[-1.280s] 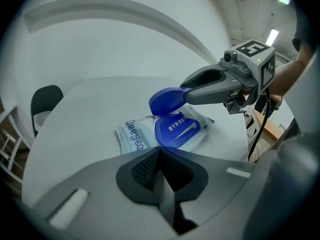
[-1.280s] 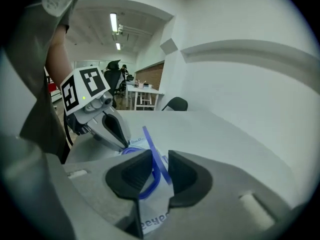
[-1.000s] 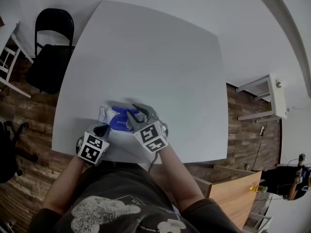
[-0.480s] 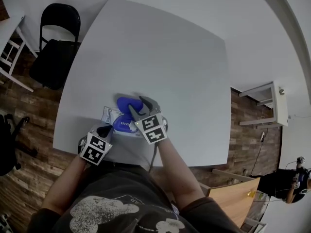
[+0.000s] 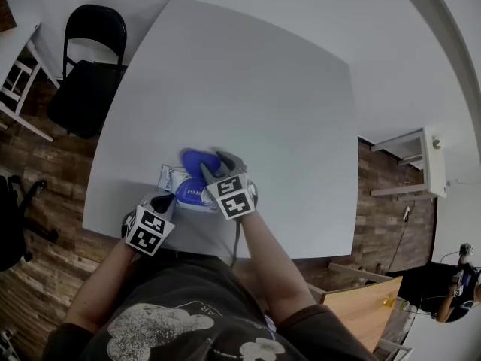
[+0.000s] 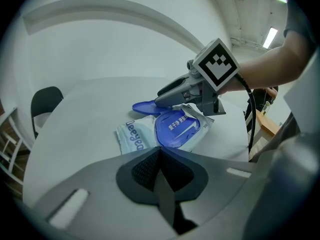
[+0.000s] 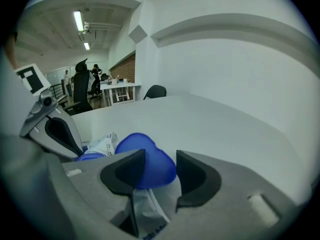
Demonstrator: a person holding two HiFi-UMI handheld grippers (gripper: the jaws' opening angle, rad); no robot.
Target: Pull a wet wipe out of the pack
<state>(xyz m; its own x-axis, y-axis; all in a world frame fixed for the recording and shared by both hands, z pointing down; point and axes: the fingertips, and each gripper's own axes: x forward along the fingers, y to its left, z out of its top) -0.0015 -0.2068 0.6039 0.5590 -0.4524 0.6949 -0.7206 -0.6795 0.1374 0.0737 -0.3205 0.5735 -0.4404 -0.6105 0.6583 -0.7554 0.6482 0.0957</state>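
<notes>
Right hand-held gripper just opened wider, lid seemingly loose between.

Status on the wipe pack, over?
Left hand-held gripper shut, at near edge of pack. Right hand-held gripper jaws just been opening, blue lid between them, unpressed. Lid up, no wipe out. Nothing in the way.

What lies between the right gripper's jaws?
The open blue plastic flip lid of the white wet-wipe pack, seen in the right gripper view; the right gripper has just been opening its jaws, not pressing it.
</notes>
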